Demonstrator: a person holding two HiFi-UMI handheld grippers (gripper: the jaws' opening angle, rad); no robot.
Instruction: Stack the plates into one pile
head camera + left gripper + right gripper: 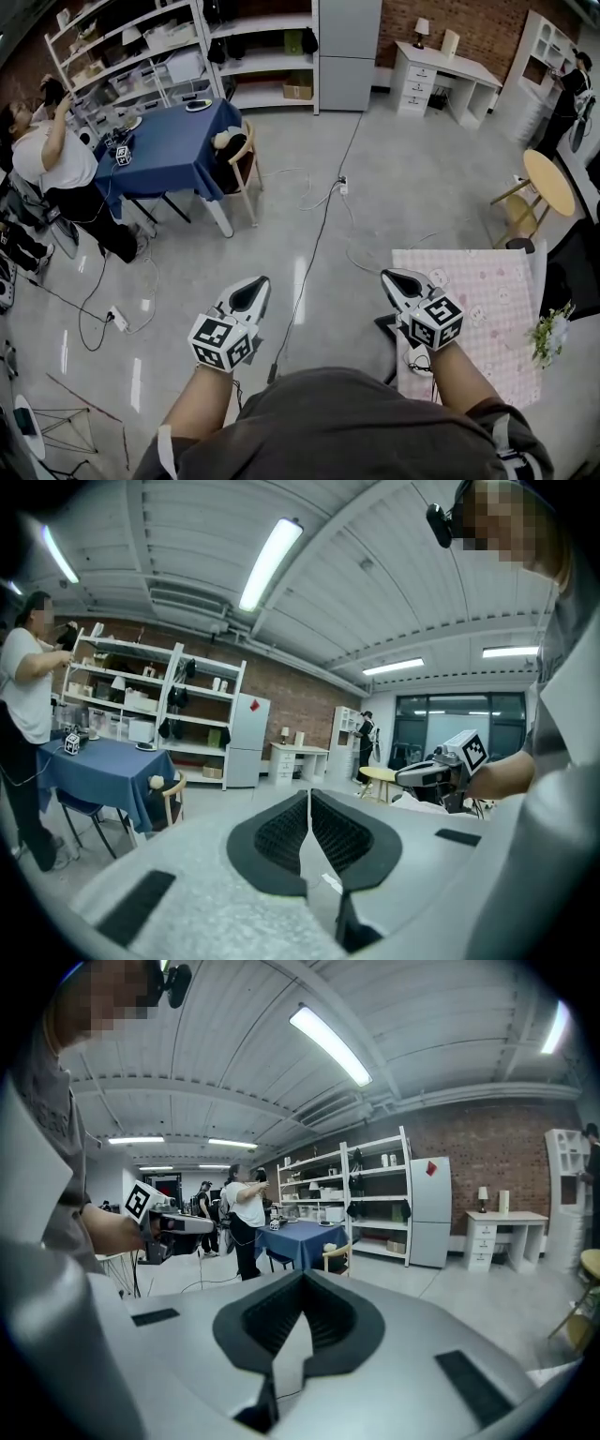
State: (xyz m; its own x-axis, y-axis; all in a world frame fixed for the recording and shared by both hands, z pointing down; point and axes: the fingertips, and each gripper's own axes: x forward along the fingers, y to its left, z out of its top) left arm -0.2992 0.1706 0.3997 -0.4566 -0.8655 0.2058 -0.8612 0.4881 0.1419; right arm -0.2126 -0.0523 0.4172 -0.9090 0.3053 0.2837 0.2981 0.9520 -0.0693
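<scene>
A blue-clothed table [173,141] stands far off at the upper left. On it lies a dark plate [198,105], and a second, pale plate [128,123] is beside some small items. In the left gripper view the dark plate [145,746] sits on the table's far end. My left gripper [258,281] and right gripper [389,275] hang side by side over the bare floor, well short of that table. In its own view the left gripper [308,794] has its jaws together, nothing between them. The right gripper [302,1275] looks the same, jaws meeting at the tip.
A person [52,155] stands at the blue table's left side, and a wooden chair [239,159] is at its right. Cables [319,216] trail across the floor ahead. A pink checked table [469,309] is close on my right. Beyond are shelves [141,47] and a white desk [445,75].
</scene>
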